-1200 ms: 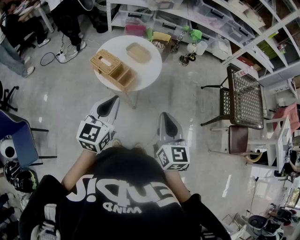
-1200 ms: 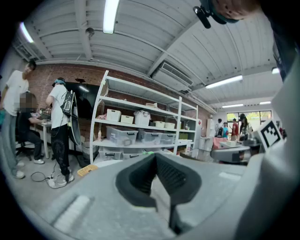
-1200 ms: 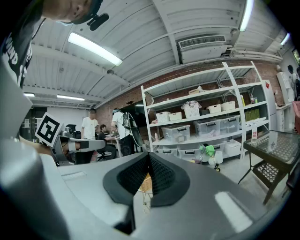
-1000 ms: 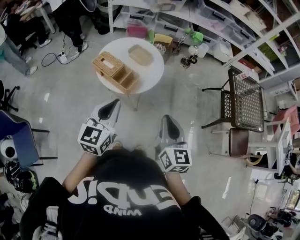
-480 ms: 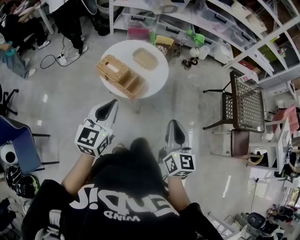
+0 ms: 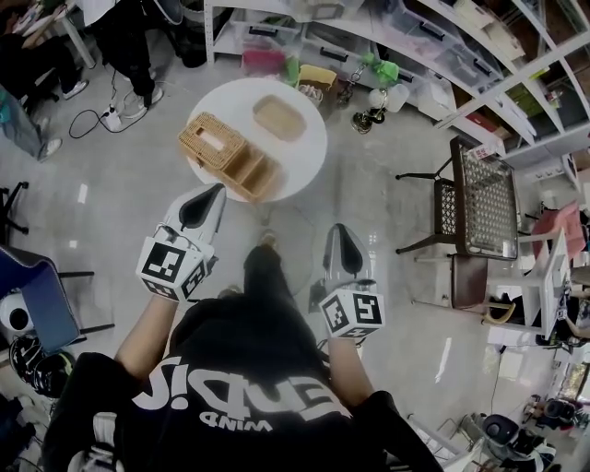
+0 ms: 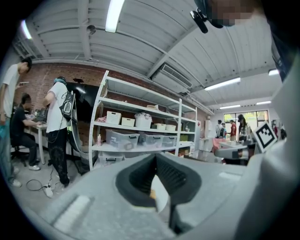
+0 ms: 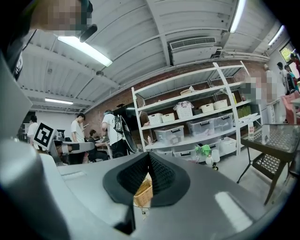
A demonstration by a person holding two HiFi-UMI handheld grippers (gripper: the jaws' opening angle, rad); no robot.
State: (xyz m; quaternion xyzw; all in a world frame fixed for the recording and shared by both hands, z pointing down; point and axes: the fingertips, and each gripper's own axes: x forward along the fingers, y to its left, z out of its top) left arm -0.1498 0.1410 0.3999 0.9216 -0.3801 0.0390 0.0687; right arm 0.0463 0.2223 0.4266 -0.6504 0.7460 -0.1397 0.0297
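In the head view a round white table (image 6: 309, 147) carries a wicker basket (image 6: 226, 152) with open compartments and a shallow tan tray (image 6: 279, 118). My left gripper (image 6: 214, 194) is shut and holds nothing; its tip is just short of the table's near edge, below the basket. My right gripper (image 6: 340, 232) is also shut and holds nothing, over the floor to the right of the table. In the left gripper view the left gripper (image 7: 155, 157) shows the white table (image 7: 160, 199) under its tips. Below the right gripper (image 8: 149, 157) in its own view sits the wicker basket (image 8: 143, 192).
White shelving (image 6: 406, 28) with plastic bins runs behind the table. A black mesh-topped stand (image 6: 481, 189) and a brown stool (image 6: 468, 275) are at the right. A blue chair (image 6: 32, 277) is at the left. People (image 6: 120, 37) and a floor cable (image 6: 101, 115) are at the upper left.
I have stepped toward the round table, one leg now forward between the grippers. Both grippers have come closer to the table and stay shut.
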